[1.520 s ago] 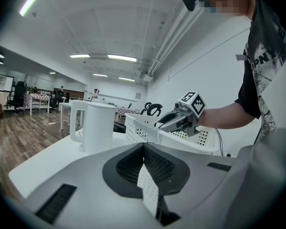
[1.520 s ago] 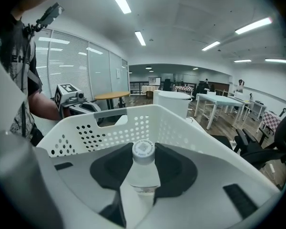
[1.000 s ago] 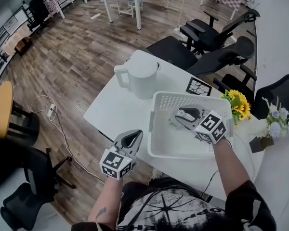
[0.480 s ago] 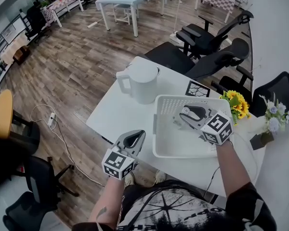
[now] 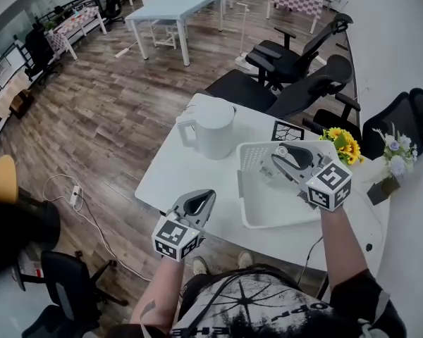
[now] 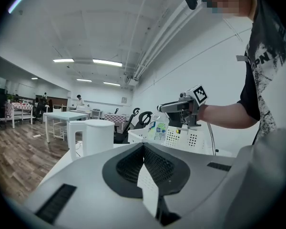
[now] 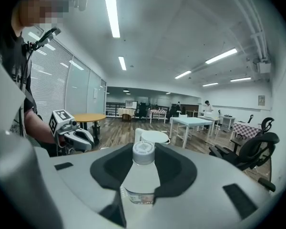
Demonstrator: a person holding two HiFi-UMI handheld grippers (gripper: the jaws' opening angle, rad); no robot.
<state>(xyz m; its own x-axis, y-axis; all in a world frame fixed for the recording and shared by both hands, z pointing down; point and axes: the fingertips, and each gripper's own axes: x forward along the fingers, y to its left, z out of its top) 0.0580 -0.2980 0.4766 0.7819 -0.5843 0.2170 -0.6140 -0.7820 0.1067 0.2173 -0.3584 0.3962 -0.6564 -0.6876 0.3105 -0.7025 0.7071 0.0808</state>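
- Fingers of the right gripper pinch a clear water bottle by its shoulder. The white cap stands up between them in the lower middle of the right gripper view.
- In the left gripper view the bottle hangs upright under that gripper, right of centre. Its blue and green label faces the camera, just above the rim of the white basket.
- In the head view the bottle sits right of centre, over the far end of the basket and mostly covered by the gripper.
- Fingers of the left gripper are pressed together with nothing between them.
- This gripper hovers at the lower middle of the head view, off the near edge of the white table and well apart from the basket.
- The basket stands on the right part of the table, its perforated walls showing in both the head and left gripper views.
- A white jug with a handle stands on the table just left of the basket's far corner, near the centre of the head view.
- A black and white marker card lies beyond the basket.
- Sunflowers sit to the right of the card.
- Black office chairs stand past the table in the upper right of the head view, on a wood floor.
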